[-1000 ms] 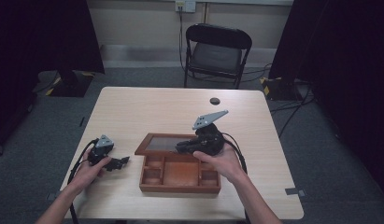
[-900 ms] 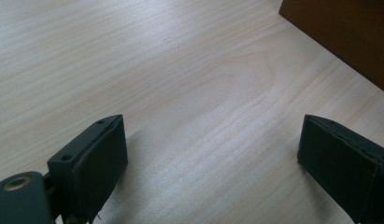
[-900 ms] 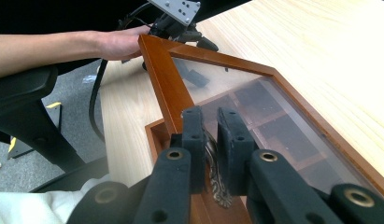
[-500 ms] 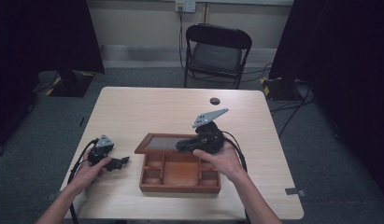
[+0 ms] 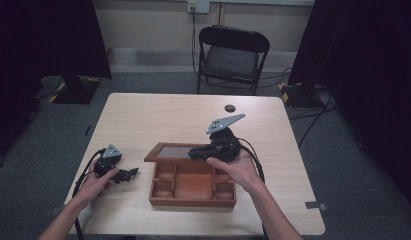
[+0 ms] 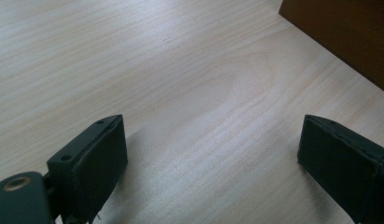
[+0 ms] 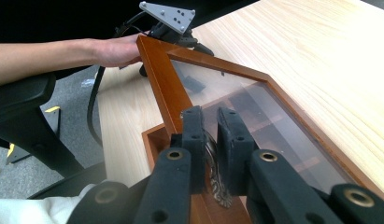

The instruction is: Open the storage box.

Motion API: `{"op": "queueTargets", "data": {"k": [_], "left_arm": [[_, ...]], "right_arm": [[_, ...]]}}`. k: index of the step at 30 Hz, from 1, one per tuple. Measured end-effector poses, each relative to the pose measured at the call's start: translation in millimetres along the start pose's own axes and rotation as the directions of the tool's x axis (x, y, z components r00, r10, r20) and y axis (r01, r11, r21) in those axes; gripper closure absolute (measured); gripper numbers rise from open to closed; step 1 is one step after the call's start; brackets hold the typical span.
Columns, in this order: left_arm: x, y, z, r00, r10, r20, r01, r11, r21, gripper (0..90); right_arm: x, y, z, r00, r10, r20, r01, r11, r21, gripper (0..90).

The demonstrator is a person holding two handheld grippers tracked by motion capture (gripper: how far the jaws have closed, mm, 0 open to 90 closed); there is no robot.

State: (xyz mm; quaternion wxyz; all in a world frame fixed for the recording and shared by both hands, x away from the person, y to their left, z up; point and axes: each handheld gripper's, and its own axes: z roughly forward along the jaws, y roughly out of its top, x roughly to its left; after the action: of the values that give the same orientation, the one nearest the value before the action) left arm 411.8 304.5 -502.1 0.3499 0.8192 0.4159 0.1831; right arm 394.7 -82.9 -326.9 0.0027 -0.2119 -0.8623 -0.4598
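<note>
My right tongs pinch the wooden box's glass lid clasp; left tongs gape wide beside the box.

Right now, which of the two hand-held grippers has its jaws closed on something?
The right gripper: its jaws pinch the small metal clasp on the wooden box's glass-paned lid, holding it up. The left gripper rests on the table, jaws wide apart with nothing between them.

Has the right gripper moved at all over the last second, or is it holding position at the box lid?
No. In the high view the right gripper sits at the same spot against the wooden box and the table's far edge.
</note>
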Motion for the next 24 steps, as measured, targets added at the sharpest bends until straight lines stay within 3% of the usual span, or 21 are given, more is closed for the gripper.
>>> {"op": "queueTargets", "data": {"k": [24], "left_arm": [[0.5, 0.2, 0.1, 1.0000, 0.006, 0.000, -0.006, 1.0000, 0.001, 7.4]], "right_arm": [[-4.6, 8.0, -2.5, 0.9999, 0.015, 0.005, -0.015, 1.000, -0.001, 82.1]]}}
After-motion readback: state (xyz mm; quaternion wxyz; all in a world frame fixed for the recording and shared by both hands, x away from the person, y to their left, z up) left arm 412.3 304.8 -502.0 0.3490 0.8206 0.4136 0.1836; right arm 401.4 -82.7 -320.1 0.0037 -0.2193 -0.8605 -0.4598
